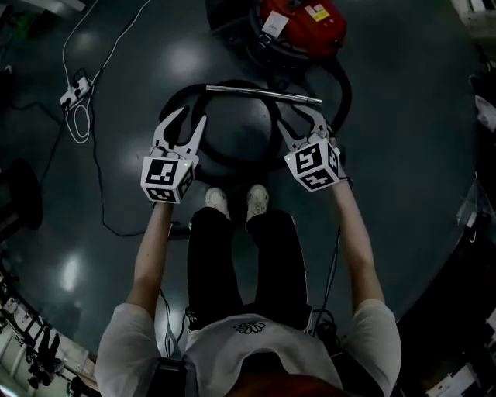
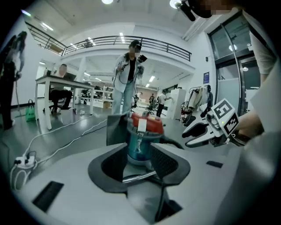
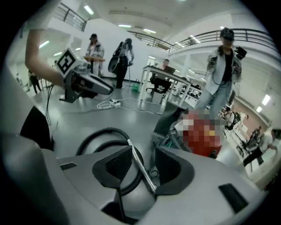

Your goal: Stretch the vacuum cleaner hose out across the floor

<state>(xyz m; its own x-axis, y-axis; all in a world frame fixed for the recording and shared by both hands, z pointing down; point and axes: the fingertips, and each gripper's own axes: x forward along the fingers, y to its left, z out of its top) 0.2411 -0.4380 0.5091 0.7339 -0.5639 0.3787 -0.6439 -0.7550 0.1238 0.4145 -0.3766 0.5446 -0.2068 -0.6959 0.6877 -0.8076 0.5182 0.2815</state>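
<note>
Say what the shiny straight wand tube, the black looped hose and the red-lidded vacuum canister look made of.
Shiny straight wand tube: metal, probably chromed or polished steel, given its bright mirror-like glints.
Black looped hose: flexible plastic or rubber with a matte finish. It bends into loops, but ribbing can't be made out.
Red-lidded vacuum canister: the lid looks like glossy moulded plastic. The teal body could be painted metal or plastic.

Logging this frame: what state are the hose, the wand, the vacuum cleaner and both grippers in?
hose: coiled in a loop on the floor, not stretched out.
metal wand: lying across the coil.
vacuum cleaner: standing on the floor beyond the coil.
left gripper: open, holding nothing.
right gripper: open, close to the wand's end, not gripping it.
</note>
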